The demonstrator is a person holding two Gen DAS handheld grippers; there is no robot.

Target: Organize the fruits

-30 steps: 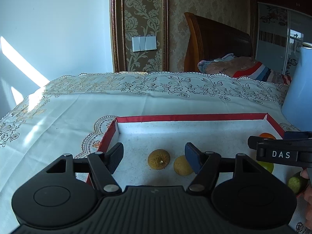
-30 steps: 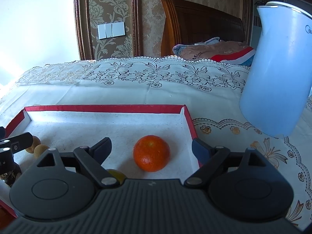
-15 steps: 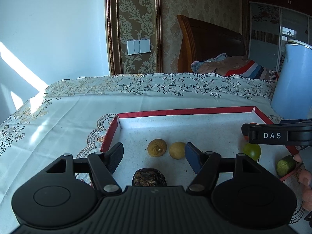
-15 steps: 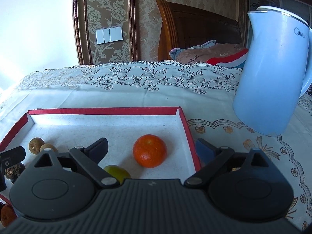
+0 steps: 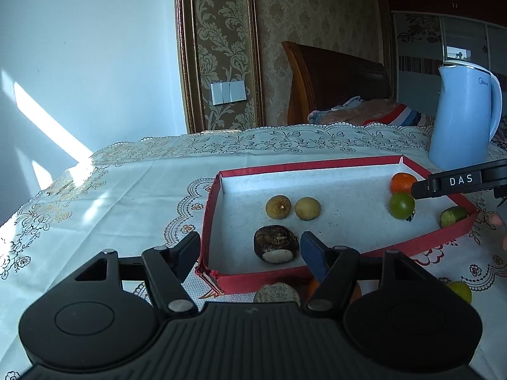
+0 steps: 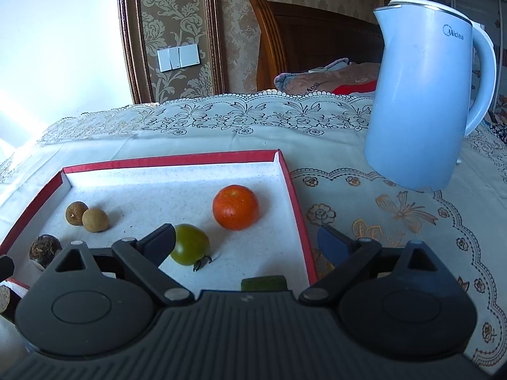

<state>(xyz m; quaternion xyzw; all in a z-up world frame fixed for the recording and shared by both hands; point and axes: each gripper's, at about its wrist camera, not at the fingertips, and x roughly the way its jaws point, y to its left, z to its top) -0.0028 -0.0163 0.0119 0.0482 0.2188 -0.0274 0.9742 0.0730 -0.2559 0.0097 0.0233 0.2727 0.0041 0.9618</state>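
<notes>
Round orange mandarin (image 6: pixel 235 207) and green tomato (image 6: pixel 189 244) sit inside the red-rimmed white tray (image 6: pixel 171 160). My right hand-held gripper (image 6: pixel 247 243) is wide open, empty; left hand-held gripper (image 5: pixel 248 251) half-open, empty. I'd approach leftover fruit low, squeeze gently.

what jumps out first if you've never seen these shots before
The red-rimmed tray on the lace tablecloth catches the eye first, with a bright orange near its far right corner and a green tomato just in front of it. Next comes the tall pale blue kettle, standing on the cloth right of the tray. Two small brown fruits sit side by side toward the tray's left.
</notes>
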